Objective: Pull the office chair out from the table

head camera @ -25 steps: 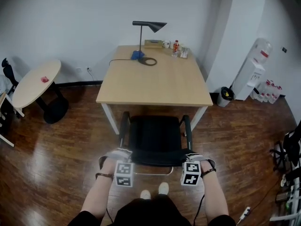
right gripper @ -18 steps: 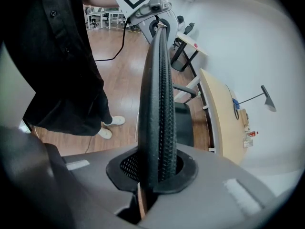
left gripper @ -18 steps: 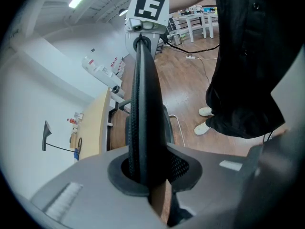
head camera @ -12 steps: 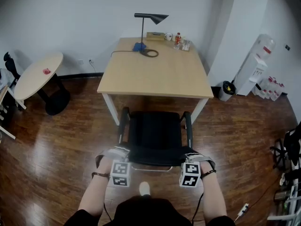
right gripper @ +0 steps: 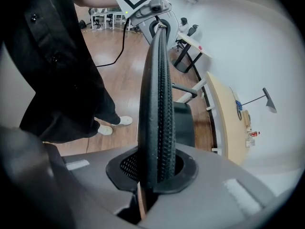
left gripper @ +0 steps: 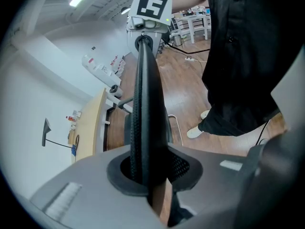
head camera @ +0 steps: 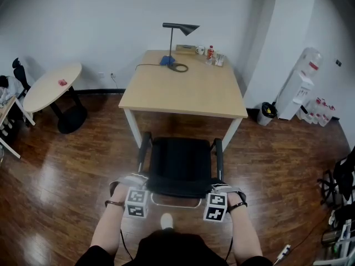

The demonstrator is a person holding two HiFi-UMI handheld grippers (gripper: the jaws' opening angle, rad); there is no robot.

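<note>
The black office chair (head camera: 180, 162) stands in front of the wooden table (head camera: 186, 90), its seat just outside the table's front edge. My left gripper (head camera: 144, 186) is shut on the left end of the backrest's top edge (head camera: 178, 192), and my right gripper (head camera: 214, 188) is shut on the right end. In the left gripper view the mesh backrest (left gripper: 145, 104) runs straight up from between the jaws of the left gripper (left gripper: 150, 173). The right gripper view shows the same backrest (right gripper: 159, 99) clamped in the right gripper (right gripper: 153, 171).
On the table's far end are a black lamp (head camera: 180, 29), a cable and small bottles (head camera: 211, 53). A round side table (head camera: 52, 87) stands at the left. A bin (head camera: 268, 111) and a water dispenser (head camera: 299, 82) are at the right. My shoe (head camera: 166, 221) is just behind the chair.
The chair has rolled back toward me, away from the table, with both grippers still clamped on the backrest. The gap between seat and table edge has grown.
</note>
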